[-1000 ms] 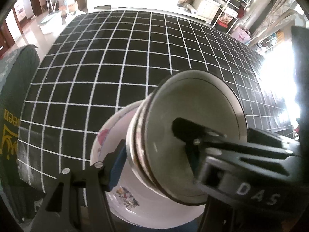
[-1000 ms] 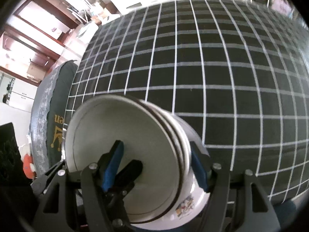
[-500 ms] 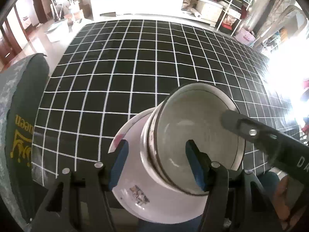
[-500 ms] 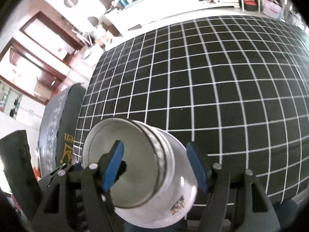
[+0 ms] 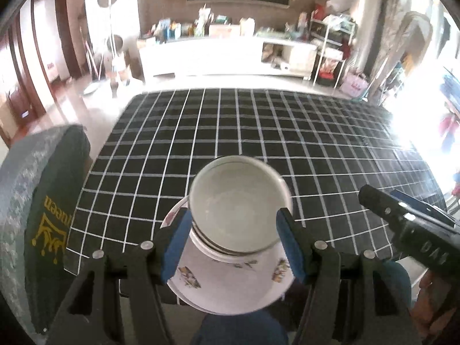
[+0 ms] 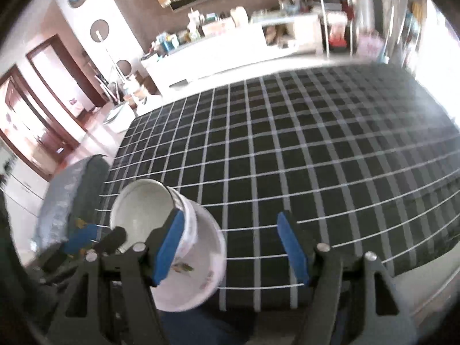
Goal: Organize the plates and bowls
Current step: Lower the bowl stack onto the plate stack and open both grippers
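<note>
A stack of white bowls stands on a white plate with small pictures at the near edge of the black grid-cloth table. My left gripper hovers above and in front of the stack, open. Its blue pads frame the bowls without pressing on them. My right gripper is open over bare cloth. In its view the bowl stack and plate lie left of its left pad. In the left wrist view the right gripper's black body shows at the right.
A chair with a green cover and gold lettering stands at the table's left side. A blue-clad leg is below the plate. Beyond the table are a white cabinet, a rack and a person standing.
Both grippers have risen and drawn back from the bowl stack, which now looks smaller. The right gripper has shifted right, so the stack is no longer between its fingers.
</note>
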